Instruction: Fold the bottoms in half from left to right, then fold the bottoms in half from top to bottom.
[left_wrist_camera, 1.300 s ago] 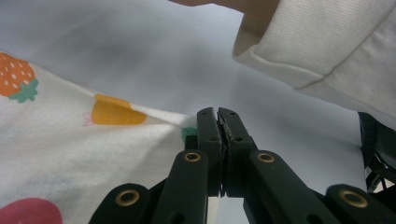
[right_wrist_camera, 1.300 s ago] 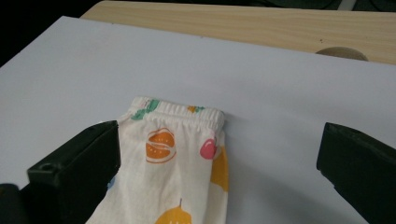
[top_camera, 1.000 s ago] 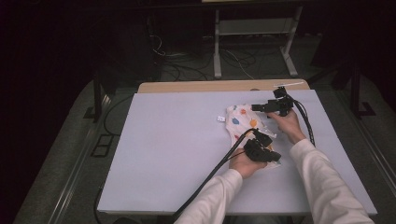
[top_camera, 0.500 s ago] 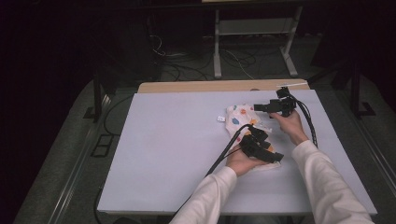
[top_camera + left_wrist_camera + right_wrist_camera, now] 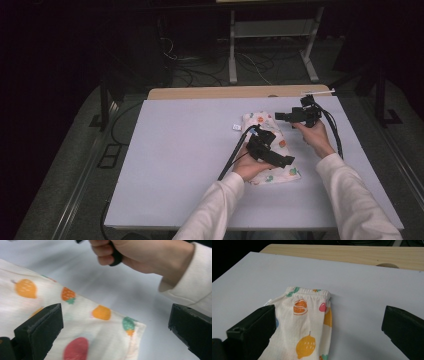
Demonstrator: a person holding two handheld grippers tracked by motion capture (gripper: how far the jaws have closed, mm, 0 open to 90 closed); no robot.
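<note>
The fruit-print garment [image 5: 267,147] lies folded into a narrow strip right of centre on the desk [image 5: 175,160]. Left gripper [image 5: 289,160] and right gripper [image 5: 276,116] hover wide open, empty; further folding looks left.

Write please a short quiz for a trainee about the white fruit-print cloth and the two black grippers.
1. True or false: the left gripper is shut on the folded white fruit-print cloth.
2. On what does the cloth lie? A) a pale grey table cover B) bare floor C) a tray
3. Fill in: the jaws of the right gripper stand ____.

Key: 1 false; 2 A; 3 open.
</note>
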